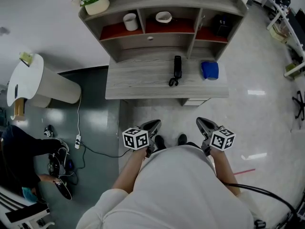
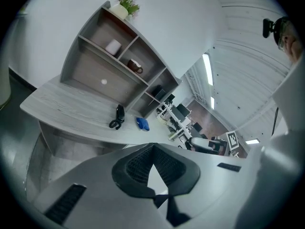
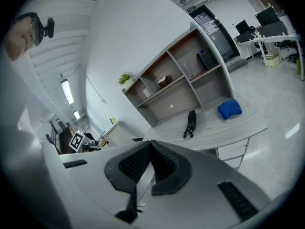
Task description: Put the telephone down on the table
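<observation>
The right gripper (image 3: 151,148) fills the lower half of the frame. Its two black ribbed pads (image 3: 136,162) meet at their tips with nothing between them. Beyond it, at centre right, a grey wood-grain desk (image 3: 240,127) carries a black telephone handset (image 3: 191,121) lying flat, its coiled cord bunched at the near end. To the right of the handset, apart from it, sits a soft blue bundle (image 3: 229,109). Behind both rises a shelf unit (image 3: 183,99) with open compartments; a black box (image 3: 207,59) stands in the right one. A potted plant (image 3: 126,78) tops the unit's left end. Office desks with monitors (image 3: 267,19) show at upper right.
</observation>
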`<act>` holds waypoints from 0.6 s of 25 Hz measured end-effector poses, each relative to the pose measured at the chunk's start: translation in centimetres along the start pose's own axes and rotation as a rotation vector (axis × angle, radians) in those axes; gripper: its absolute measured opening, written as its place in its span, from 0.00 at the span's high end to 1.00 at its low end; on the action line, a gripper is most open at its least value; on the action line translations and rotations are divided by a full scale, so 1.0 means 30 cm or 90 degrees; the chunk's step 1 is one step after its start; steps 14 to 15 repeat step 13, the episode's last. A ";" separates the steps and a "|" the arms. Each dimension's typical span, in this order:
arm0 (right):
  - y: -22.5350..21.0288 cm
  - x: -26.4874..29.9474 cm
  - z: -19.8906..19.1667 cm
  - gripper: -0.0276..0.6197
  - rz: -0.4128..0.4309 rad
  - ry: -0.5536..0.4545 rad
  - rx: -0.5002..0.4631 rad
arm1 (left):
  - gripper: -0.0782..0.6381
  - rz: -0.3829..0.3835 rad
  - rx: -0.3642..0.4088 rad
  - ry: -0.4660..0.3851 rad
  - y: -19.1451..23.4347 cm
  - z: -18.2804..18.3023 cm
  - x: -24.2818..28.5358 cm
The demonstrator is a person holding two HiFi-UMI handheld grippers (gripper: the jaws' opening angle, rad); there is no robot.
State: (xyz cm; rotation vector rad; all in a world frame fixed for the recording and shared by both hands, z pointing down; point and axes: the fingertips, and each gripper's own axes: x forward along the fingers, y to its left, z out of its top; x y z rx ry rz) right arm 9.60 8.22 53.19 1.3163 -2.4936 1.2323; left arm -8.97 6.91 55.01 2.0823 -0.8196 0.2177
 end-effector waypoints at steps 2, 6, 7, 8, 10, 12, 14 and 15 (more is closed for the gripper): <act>-0.002 0.001 0.010 0.93 0.004 -0.002 -0.001 | 0.88 0.002 -0.003 0.000 0.000 -0.004 0.005; -0.006 -0.009 0.011 0.93 0.007 -0.001 -0.001 | 0.88 0.001 -0.007 0.005 -0.012 -0.019 0.017; -0.008 -0.013 0.010 0.93 0.008 -0.001 -0.001 | 0.88 0.000 -0.007 0.007 -0.015 -0.021 0.020; -0.011 -0.016 0.009 0.93 0.008 -0.002 0.000 | 0.88 0.000 -0.005 0.008 -0.018 -0.023 0.022; -0.016 -0.022 0.009 0.93 0.009 -0.004 0.000 | 0.88 0.000 -0.002 0.011 -0.021 -0.024 0.027; -0.019 -0.027 0.010 0.93 0.010 -0.006 0.002 | 0.88 0.000 0.002 0.014 -0.024 -0.024 0.031; -0.020 -0.030 0.011 0.93 0.010 -0.007 0.002 | 0.88 0.000 0.003 0.016 -0.026 -0.024 0.033; -0.020 -0.030 0.011 0.93 0.010 -0.007 0.002 | 0.88 0.000 0.003 0.016 -0.026 -0.024 0.033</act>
